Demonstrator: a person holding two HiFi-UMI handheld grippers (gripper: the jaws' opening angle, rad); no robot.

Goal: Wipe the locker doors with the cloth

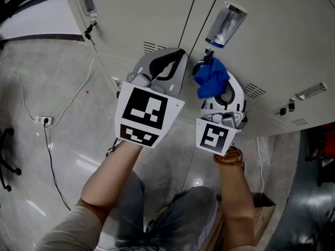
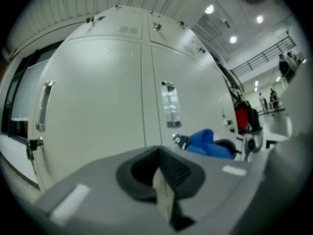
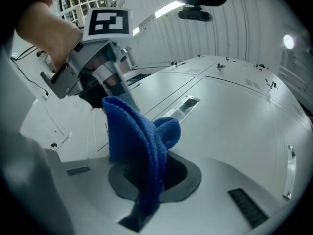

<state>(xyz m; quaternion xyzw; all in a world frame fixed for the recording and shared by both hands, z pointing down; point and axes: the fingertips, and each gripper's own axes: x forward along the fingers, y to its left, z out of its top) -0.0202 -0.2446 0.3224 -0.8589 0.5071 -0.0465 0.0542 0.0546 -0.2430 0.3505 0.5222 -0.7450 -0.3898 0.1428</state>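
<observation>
Cream locker doors point(image 1: 272, 41) fill the top of the head view. A blue cloth point(image 1: 212, 80) is bunched in my right gripper point(image 1: 208, 67), which is shut on it close to the door, just below a clear recessed handle point(image 1: 226, 24). In the right gripper view the cloth point(image 3: 139, 141) stands up out of the jaws and hides the fingertips. My left gripper point(image 1: 175, 56) hangs beside it, near the seam between two doors. Its jaws point(image 2: 162, 175) are pressed together with nothing between them. From the left gripper view the cloth point(image 2: 208, 142) shows at the right.
Small latches with padlocks point(image 1: 90, 29) stick out from the doors. A power strip with a cable point(image 1: 44, 121) lies on the glossy floor at left. A cardboard box point(image 1: 261, 208) stands by the person's right leg. Something red point(image 1: 320, 140) is at the far right.
</observation>
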